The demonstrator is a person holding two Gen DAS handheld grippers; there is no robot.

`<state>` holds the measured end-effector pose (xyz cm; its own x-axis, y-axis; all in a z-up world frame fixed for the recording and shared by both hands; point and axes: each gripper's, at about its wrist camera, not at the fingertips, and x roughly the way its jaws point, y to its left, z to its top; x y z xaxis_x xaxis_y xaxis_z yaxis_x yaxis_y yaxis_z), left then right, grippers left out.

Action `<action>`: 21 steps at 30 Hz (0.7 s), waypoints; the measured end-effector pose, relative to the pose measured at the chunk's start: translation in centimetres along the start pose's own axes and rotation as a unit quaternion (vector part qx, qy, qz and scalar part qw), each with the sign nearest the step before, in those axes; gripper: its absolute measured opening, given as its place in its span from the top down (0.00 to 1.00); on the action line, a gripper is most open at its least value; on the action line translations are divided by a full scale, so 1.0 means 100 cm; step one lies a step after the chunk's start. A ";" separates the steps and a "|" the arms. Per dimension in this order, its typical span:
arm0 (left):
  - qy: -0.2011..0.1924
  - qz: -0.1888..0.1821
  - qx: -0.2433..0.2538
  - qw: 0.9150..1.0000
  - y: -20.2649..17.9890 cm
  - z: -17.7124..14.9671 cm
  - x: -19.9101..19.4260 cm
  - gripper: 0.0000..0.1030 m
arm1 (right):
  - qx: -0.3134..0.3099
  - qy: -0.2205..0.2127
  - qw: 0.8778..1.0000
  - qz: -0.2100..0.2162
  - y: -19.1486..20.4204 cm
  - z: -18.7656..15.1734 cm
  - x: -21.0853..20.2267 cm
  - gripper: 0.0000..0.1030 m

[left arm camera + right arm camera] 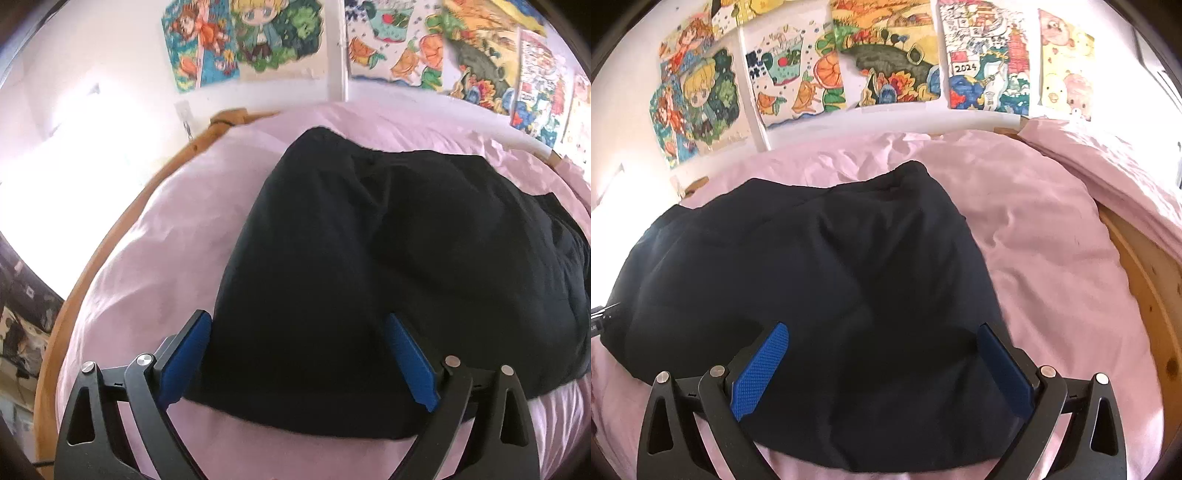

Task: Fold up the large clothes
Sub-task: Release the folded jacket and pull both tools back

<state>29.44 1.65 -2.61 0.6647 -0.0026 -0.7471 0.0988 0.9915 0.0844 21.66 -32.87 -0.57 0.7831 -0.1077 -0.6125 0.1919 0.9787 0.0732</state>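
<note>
Black garment (369,258) lies folded on the pink bed (155,229), colourful drawings (894,62) on the far wall. Left gripper (299,354) and right gripper (882,365) hover above its near edge, jaws wide, gripping nothing.

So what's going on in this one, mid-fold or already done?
A person with a handheld gripper in each hand is folding a dark garment on a bed with a pink sheet. The garment lies in a roughly folded, still lumpy bundle. Both the left gripper and the right gripper hover over its near edge with jaws wide open, gripping nothing. It looks like a fold has been laid down and let go; whether another fold follows can't be told.
</note>
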 end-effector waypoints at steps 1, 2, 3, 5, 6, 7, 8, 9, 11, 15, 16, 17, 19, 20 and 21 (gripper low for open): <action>-0.008 0.003 0.008 1.000 -0.003 -0.002 -0.004 0.11 | -0.004 -0.002 1.000 -0.003 0.003 -0.005 -0.001 0.00; -0.024 0.006 0.016 1.000 -0.007 -0.008 -0.011 0.11 | -0.008 -0.006 1.000 -0.006 0.006 -0.007 -0.003 0.00; -0.041 0.007 0.021 0.999 -0.010 -0.014 -0.018 0.11 | -0.010 -0.014 1.000 -0.009 0.008 -0.009 -0.007 0.00; -0.061 0.009 0.035 0.997 -0.018 -0.024 -0.026 0.11 | -0.006 -0.037 0.999 -0.010 0.010 -0.017 -0.017 0.00; -0.059 0.012 0.048 0.997 -0.025 -0.032 -0.030 0.11 | -0.006 -0.041 0.999 -0.011 0.011 -0.019 -0.020 0.00; -0.056 0.012 0.053 0.997 -0.029 -0.036 -0.032 0.11 | -0.006 -0.043 0.999 -0.013 0.012 -0.022 -0.024 0.00; -0.051 0.006 0.051 0.997 -0.032 -0.041 -0.035 0.11 | -0.003 -0.044 0.999 -0.011 0.013 -0.025 -0.027 0.00; -0.050 0.000 0.039 0.998 -0.032 -0.046 -0.038 0.11 | 0.002 -0.045 0.999 -0.008 0.012 -0.027 -0.029 0.00; -0.051 -0.012 0.007 0.999 -0.030 -0.053 -0.042 0.11 | 0.011 -0.051 0.999 -0.003 0.011 -0.032 -0.037 0.00; -0.047 -0.028 -0.035 0.998 -0.031 -0.060 -0.058 0.11 | 0.023 -0.072 0.997 -0.002 0.012 -0.045 -0.057 0.00; -0.051 -0.028 -0.041 0.997 -0.032 -0.063 -0.067 0.11 | 0.027 -0.077 0.997 -0.002 0.012 -0.049 -0.063 0.00; -0.057 -0.030 -0.045 0.997 -0.033 -0.065 -0.075 0.11 | 0.029 -0.082 0.996 0.000 0.012 -0.051 -0.067 0.00; -0.066 -0.038 -0.045 0.996 -0.036 -0.066 -0.086 0.11 | 0.027 -0.092 0.995 0.005 0.015 -0.057 -0.078 0.00; -0.071 -0.041 -0.044 0.996 -0.037 -0.067 -0.091 0.11 | 0.026 -0.097 0.995 0.004 0.016 -0.060 -0.083 0.00; -0.079 -0.043 -0.042 0.995 -0.039 -0.068 -0.096 0.11 | 0.025 -0.102 0.994 0.002 0.018 -0.062 -0.088 0.00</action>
<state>17.63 -1.27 -0.24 0.7651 -0.1026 -0.6357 0.1033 0.9940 -0.0361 11.43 -29.12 0.07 0.8868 -0.1413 -0.4400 0.2133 0.9698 0.1184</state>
